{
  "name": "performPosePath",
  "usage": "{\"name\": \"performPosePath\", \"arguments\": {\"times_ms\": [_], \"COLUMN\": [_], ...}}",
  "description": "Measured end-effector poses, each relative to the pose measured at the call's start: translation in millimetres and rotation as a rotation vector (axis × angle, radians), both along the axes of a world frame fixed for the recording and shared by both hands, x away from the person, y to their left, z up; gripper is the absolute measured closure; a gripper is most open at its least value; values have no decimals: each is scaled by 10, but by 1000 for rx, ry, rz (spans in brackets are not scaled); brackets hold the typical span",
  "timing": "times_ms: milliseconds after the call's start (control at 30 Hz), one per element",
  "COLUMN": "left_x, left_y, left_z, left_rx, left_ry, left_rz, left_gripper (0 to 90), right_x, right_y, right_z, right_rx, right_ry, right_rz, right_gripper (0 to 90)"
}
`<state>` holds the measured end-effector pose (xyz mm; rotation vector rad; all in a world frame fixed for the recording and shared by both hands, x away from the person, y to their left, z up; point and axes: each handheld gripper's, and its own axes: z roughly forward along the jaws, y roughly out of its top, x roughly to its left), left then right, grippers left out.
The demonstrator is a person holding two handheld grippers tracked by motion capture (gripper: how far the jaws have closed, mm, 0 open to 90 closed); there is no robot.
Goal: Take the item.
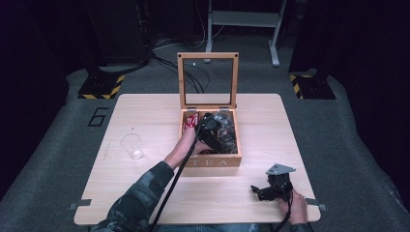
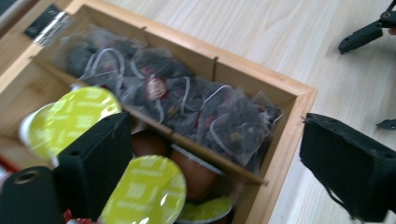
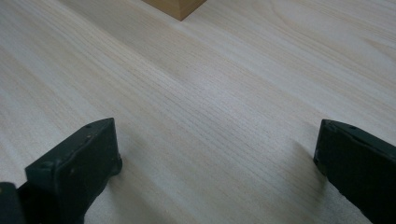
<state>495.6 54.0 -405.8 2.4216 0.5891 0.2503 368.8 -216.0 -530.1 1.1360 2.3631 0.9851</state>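
Left gripper (image 2: pixel 210 154) over tea box (image 1: pixel 211 162), jaws wide, nothing pinched yet. Green-lid pods (image 2: pixel 142 196) sit in compartment just under it, tea bags (image 2: pixel 187 100) in next slot past divider (image 2: pixel 187 140). Right gripper (image 3: pixel 215 163) parked on table (image 3: pixel 196 84), jaws wide, empty. Risks, imo: far jaw hangs outside box wall, could snag rim on descent; foil lids look slick, pod might squirt out; glass (image 1: pixel 131 146) well apart, safe.

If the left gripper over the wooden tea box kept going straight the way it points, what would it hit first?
Probably the green-lidded capsules in the wooden tea box; the open left gripper points down at them, with clear tea bags just beyond a divider. Depth is uncertain.
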Motion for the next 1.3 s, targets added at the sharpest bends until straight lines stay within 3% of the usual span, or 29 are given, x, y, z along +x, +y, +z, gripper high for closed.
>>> {"name": "performPosePath", "arguments": {"times_ms": [267, 867, 1033, 1300], "left_x": [18, 86, 78, 64], "left_y": [-182, -283, -271, -228], "left_z": [-112, -307, -317, -286], "left_rx": [18, 43, 42, 28], "left_ry": [17, 103, 97, 70], "left_rz": [-12, -14, -13, -5], "left_gripper": [247, 662, 773, 830], "right_x": [-1, 0, -2, -4], "right_y": [-1, 4, 5, 6], "right_z": [2, 0, 0, -2], "right_rx": [-1, 3, 5, 8], "right_ry": [4, -1, 0, -1], "right_rz": [2, -9, -10, -12], "right_gripper": [0, 0, 0, 0]}}
